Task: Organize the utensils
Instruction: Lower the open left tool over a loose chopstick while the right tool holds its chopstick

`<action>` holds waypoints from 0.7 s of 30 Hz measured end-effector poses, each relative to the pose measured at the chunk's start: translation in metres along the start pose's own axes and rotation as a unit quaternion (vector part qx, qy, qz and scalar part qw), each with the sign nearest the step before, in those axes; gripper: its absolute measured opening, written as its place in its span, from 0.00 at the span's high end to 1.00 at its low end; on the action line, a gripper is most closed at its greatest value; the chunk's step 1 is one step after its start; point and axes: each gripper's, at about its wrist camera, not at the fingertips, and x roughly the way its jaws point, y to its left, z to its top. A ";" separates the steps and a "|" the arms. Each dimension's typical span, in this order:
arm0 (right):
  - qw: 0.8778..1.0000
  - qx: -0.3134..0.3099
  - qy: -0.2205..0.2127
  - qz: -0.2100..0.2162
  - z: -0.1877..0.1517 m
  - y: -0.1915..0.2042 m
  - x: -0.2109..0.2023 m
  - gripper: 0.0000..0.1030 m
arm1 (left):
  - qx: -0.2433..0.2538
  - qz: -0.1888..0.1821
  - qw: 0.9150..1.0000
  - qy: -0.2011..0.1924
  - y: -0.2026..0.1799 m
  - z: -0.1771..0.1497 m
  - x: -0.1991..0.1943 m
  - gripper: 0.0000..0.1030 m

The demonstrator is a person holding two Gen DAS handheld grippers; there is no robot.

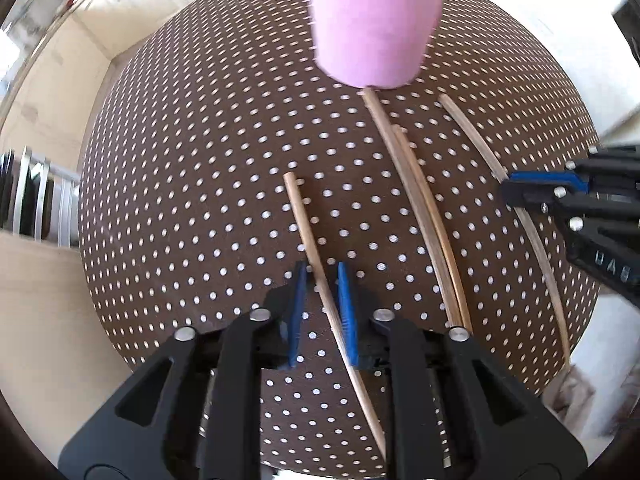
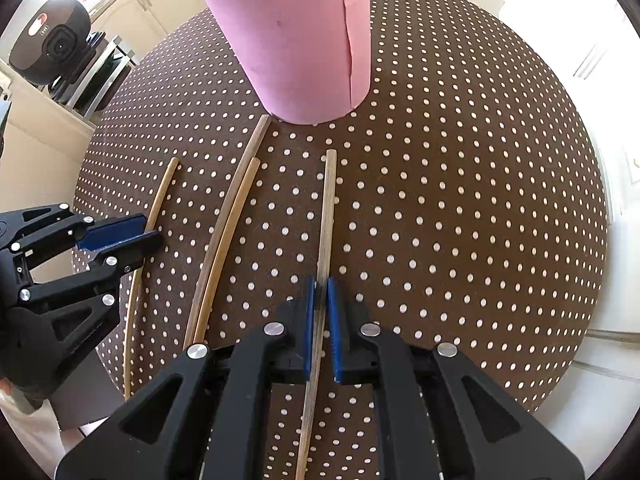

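Several wooden chopsticks lie on a round table under a brown white-dotted cloth (image 1: pixel 200 184), in front of an upright pink paper cup (image 1: pixel 376 24) (image 2: pixel 296 40). My left gripper (image 1: pixel 321 276) points down over the leftmost chopstick (image 1: pixel 304 224). The stick runs between its blue pads with a gap showing on the left side, so the jaws are open. My right gripper (image 2: pixel 320 284) is shut on the rightmost chopstick (image 2: pixel 329 208), which still lies along the cloth. Two more chopsticks (image 2: pixel 228 216) lie side by side between the grippers. Each gripper shows at the edge of the other's view.
The table edge curves close behind both grippers. A black camera-like device (image 2: pixel 52 40) and a metal rack (image 2: pixel 96 76) stand on a counter beyond the table's left. Pale cabinets (image 2: pixel 160 8) line the background.
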 end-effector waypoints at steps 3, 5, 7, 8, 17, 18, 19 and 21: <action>1.000 0.000 0.004 -0.001 0.008 0.005 0.003 0.94 | -0.038 0.010 0.999 0.012 0.032 0.000 0.006 0.48; 1.000 -0.003 0.008 0.000 0.017 0.012 0.006 0.94 | -0.065 -0.003 0.998 0.016 0.049 -0.001 0.007 0.44; 1.000 -0.004 0.013 0.003 0.020 0.012 0.008 0.94 | -0.073 -0.021 0.997 0.015 0.059 -0.003 0.007 0.44; 1.000 0.002 0.016 0.007 0.022 0.011 0.008 0.94 | -0.071 -0.020 0.997 0.014 0.061 -0.005 0.007 0.44; 1.000 0.012 0.020 0.003 0.028 0.001 0.009 0.95 | -0.075 -0.016 0.997 -0.003 0.047 -0.001 0.006 0.89; 1.000 0.014 0.019 0.002 0.028 0.002 0.008 0.95 | -0.079 -0.018 0.997 -0.002 0.049 0.001 0.007 0.92; 1.000 0.016 0.019 0.002 0.026 0.002 0.008 0.95 | -0.082 -0.020 0.996 -0.001 0.051 0.002 0.007 0.92; 1.000 0.018 0.019 0.002 0.027 0.003 0.007 0.95 | -0.085 -0.021 0.996 -0.003 0.056 0.005 0.006 0.94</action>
